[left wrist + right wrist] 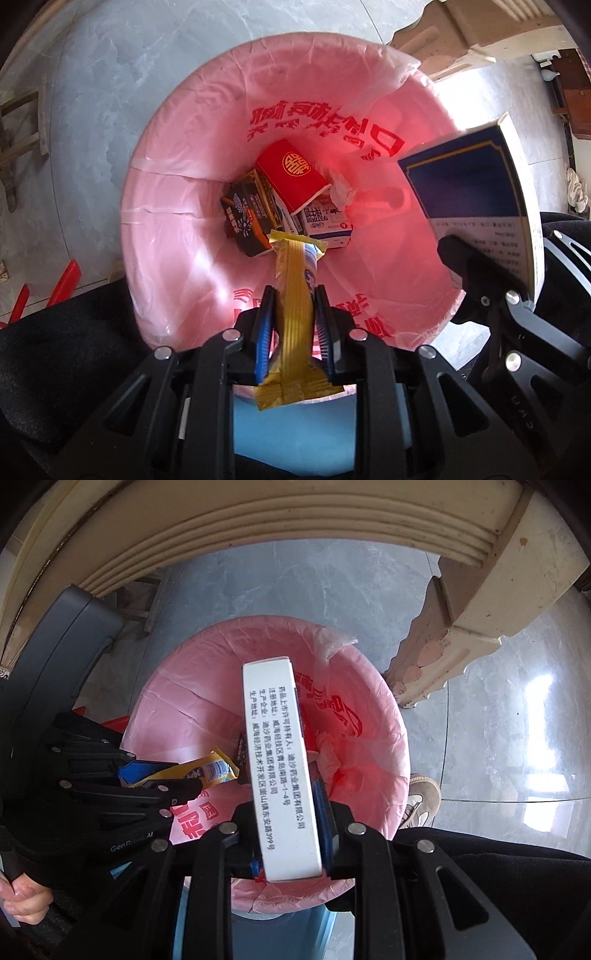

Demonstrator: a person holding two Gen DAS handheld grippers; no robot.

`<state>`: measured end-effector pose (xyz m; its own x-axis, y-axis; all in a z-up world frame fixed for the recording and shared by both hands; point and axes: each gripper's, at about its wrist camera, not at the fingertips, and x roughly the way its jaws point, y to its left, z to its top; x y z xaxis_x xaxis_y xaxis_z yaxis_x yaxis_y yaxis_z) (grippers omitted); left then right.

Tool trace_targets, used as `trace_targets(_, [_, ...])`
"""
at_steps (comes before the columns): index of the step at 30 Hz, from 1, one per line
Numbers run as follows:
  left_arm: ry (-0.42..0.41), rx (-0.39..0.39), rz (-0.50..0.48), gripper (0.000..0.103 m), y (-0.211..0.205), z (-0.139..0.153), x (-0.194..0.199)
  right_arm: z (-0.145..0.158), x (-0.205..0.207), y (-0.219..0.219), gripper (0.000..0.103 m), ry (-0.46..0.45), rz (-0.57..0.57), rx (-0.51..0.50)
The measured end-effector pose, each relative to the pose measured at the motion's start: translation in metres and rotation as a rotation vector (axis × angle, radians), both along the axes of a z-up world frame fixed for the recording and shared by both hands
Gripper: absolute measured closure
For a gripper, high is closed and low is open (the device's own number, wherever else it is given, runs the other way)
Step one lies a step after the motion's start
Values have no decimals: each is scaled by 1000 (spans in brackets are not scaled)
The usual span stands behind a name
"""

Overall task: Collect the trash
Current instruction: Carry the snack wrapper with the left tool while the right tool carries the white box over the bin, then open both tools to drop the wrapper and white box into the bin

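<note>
grey floor, pink-lined bin (177, 206) holding cartons (291, 181) and tissue (341, 186).

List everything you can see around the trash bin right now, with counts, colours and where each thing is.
bin liner: one, pink with red print, lining the bin
red box: one, at the bin's bottom
dark carton: one, black, beside the red box
milk carton: one, white and blue, under the red box
tissue: one, white, crumpled, at the bottom
wrapper: one, yellow, in the left gripper
medicine box: one, white and navy, in the right gripper
shoe: one, beige, beside the bin
hand: one, lower left in the right wrist view
</note>
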<state>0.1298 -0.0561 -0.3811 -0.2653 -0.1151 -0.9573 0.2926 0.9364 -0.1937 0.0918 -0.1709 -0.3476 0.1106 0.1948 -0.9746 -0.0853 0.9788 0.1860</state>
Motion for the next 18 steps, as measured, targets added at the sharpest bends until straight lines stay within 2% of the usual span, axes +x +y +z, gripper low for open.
trace_targets(8, [11,39,-3,81,1,-16,5,-22,11,-4,80,51,-3,16])
trace_targets(18, [41,29,6,81,2,-23,8,-31,11,-2,80,76,6,17])
